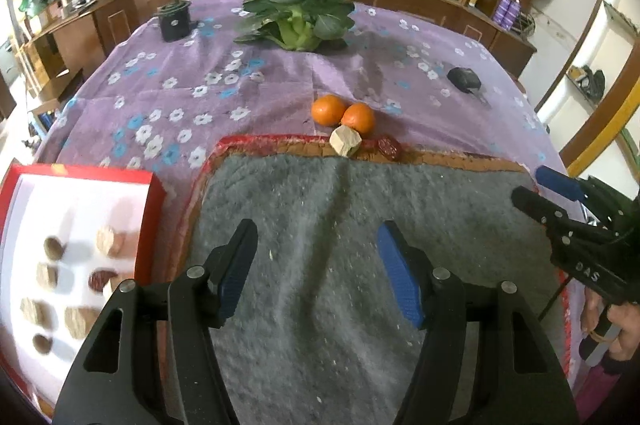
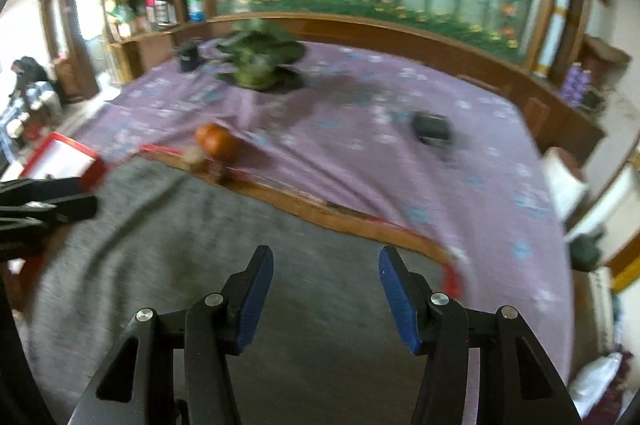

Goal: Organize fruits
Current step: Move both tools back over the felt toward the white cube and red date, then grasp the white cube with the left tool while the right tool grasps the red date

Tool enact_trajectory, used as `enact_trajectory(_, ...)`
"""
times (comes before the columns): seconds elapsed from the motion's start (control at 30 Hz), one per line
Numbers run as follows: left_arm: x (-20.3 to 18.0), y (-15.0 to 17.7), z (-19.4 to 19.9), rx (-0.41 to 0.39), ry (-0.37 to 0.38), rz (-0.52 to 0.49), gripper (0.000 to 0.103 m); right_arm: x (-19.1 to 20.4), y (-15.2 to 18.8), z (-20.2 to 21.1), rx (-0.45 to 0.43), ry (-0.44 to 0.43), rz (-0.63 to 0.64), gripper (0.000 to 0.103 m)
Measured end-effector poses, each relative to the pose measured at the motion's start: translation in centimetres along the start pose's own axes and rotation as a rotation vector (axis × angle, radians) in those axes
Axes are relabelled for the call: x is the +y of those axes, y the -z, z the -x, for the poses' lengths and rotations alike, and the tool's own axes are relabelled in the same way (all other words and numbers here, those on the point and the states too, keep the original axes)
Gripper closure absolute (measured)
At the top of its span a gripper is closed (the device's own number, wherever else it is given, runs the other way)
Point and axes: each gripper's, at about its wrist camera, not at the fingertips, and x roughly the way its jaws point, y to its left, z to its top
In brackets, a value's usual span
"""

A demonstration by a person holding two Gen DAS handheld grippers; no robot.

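Two oranges (image 1: 343,113) lie side by side on the purple flowered cloth just beyond the far edge of the grey mat (image 1: 360,245). A beige lump (image 1: 345,141) and a dark red date (image 1: 389,147) rest on the mat's edge in front of them. My left gripper (image 1: 316,265) is open and empty over the mat. My right gripper (image 2: 326,285) is open and empty over the mat; it also shows in the left wrist view (image 1: 536,189) at the right. The right wrist view is blurred; the oranges (image 2: 216,141) show far left.
A red-rimmed white tray (image 1: 154,201) at the left holds several beige and brown pieces. A leafy green vegetable (image 1: 298,13) and a black cylinder (image 1: 174,21) sit at the table's far side. A small black object (image 1: 464,79) lies at the right.
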Motion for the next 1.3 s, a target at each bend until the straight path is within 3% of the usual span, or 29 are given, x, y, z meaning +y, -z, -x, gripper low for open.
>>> enact_trajectory(0.3,-0.8,-3.1,-3.0,0.024,-0.045,-0.068,0.040,3.9,-3.6,-5.2,-0.010,-0.236,0.093,0.051)
enact_trajectory(0.6,-0.2,-4.6,-4.1,0.029,-0.055,-0.063,0.040,6.0,-5.3,-10.5,0.077,-0.278,0.204,0.071)
enact_trajectory(0.67,-0.3,-4.8,-4.7,0.034,-0.053,-0.070,0.040,6.0,-5.3,-10.9,0.081,-0.245,0.220,0.085)
enact_trajectory(1.17,-2.5,-6.1,-9.8,0.095,-0.040,-0.136,0.040,2.2,-4.4,-7.7,0.049,-0.249,0.145,0.085)
enact_trajectory(1.2,-2.5,-6.1,-10.1,0.099,-0.047,-0.144,0.041,2.3,-4.4,-7.7,0.049,-0.250,0.147,0.085)
enact_trajectory(1.27,-2.6,-6.2,-9.9,0.082,-0.030,-0.157,0.058,2.5,-4.5,-7.6,0.050,-0.259,0.150,0.085)
enact_trajectory(1.3,-2.7,-6.2,-9.8,0.083,-0.015,-0.162,0.078,2.6,-4.5,-7.5,0.049,-0.260,0.153,0.085)
